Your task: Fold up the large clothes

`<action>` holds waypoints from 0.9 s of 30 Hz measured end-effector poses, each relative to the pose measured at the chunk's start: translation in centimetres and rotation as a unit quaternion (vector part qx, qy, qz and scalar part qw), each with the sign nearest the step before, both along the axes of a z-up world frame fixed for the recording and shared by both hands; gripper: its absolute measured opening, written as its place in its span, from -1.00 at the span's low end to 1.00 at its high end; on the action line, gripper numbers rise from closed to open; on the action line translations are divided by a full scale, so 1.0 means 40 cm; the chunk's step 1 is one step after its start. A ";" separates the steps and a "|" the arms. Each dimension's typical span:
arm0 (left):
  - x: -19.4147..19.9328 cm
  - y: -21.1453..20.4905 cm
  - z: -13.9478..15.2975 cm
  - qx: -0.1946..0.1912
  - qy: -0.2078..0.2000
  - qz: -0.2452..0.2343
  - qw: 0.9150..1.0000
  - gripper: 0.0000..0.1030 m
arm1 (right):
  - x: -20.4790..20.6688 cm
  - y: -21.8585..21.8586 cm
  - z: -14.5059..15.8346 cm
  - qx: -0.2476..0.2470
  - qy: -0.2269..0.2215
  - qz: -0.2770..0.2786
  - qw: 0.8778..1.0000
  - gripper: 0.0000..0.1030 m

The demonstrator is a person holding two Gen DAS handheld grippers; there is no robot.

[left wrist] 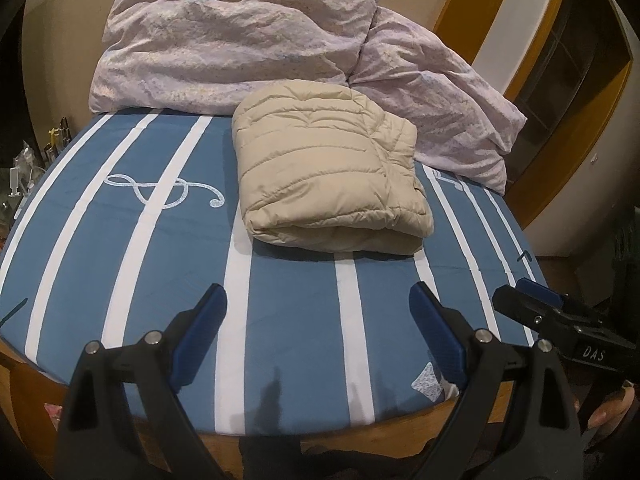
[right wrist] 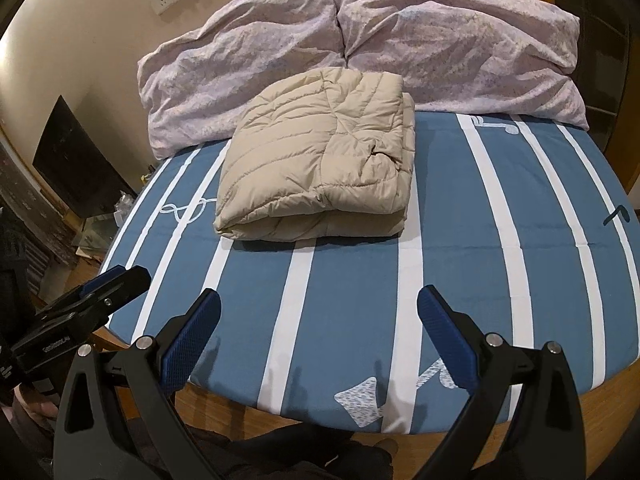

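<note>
My left tongs [left wrist: 318, 300] and right tongs [right wrist: 319, 304] are spread and empty, above the bed's near edge. The folded beige jacket [left wrist: 328, 172] lies mid-sheet [left wrist: 288, 312], unobstructed. Crumpled lilac bedding [left wrist: 240, 40] touches its far side.

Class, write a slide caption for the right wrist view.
Open right gripper faces a folded beige puffer jacket on a striped bed.
</note>
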State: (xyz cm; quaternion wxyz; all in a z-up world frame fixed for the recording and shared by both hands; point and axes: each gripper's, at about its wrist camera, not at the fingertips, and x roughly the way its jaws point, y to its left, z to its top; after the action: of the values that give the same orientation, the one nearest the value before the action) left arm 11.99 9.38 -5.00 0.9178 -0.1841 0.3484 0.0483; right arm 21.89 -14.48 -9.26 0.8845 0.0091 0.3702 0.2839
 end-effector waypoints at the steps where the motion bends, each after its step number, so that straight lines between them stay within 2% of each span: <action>1: 0.000 -0.001 0.000 -0.001 0.000 0.000 1.000 0.78 | -0.002 0.000 0.001 0.001 -0.001 0.001 1.000 0.94; 27: -0.007 0.006 0.001 -0.005 -0.008 -0.004 1.000 0.78 | -0.005 0.000 0.002 0.014 0.001 0.002 1.000 0.94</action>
State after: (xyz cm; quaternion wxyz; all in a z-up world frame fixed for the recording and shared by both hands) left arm 11.72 9.62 -4.95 0.9199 -0.1879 0.3418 0.0410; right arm 21.70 -14.48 -9.19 0.8834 0.0207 0.3668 0.2910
